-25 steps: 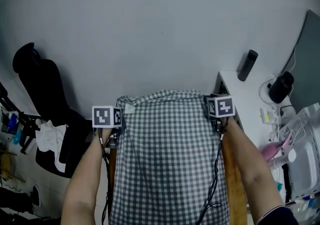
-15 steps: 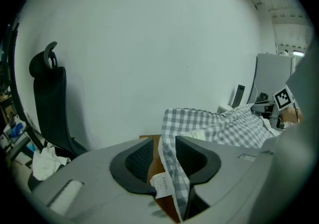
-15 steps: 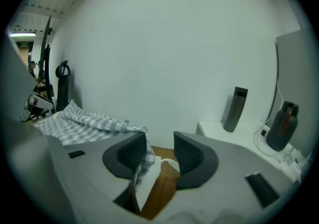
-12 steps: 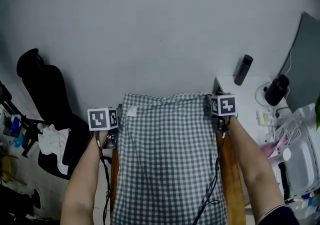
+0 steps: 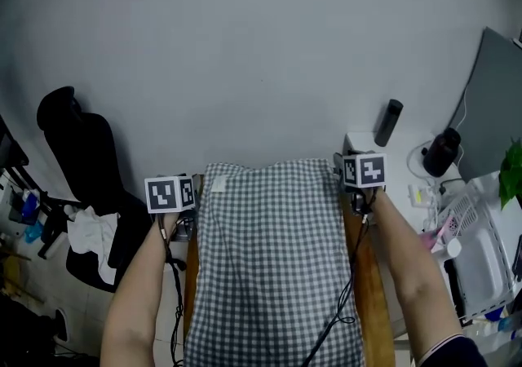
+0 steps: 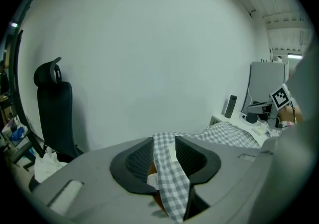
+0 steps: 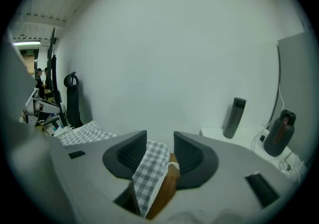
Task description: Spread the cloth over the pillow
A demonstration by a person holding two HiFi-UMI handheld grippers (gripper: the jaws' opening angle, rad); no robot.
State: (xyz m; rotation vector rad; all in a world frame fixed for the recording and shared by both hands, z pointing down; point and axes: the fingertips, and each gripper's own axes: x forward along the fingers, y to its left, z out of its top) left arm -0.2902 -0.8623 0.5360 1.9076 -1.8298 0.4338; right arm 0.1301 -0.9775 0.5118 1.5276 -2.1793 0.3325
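Checked cloth [image 5: 273, 259] lying flat over the pillow, far edge to near edge, both long sides hanging past the brown wooden top [image 7: 168, 183] underneath. Pillow itself fully covered, shown only as a soft bulge. White label [image 5: 217, 184] at the far-left corner of the cloth.

Left gripper [image 6: 164, 154] beside the far-left corner. Jaws apart, just been opening. Strip of checked cloth and its label seen in the gap, hanging loose, not pinched by either pad. Counted as let go.

Right gripper [image 7: 159, 157] beside the far-right corner. Jaws likewise apart, just been opening. Cloth edge and wooden top seen in the gap, leaning toward the left pad, nothing clamped.

Reason for the layout: one gripper to each far corner to keep the cloth taut and square while laying it down. Opened wide at the end to drop the corners without dragging the fabric back off.

Judged close to done: cover looks even, few wrinkles, corners down. Risk only of a pad snagging the loose edge on pulling away. Best cleared straight up and outward.

Off to the right, well apart: dark flask [image 5: 388, 121] on a white side table. Office chair [image 5: 73, 153] at left.
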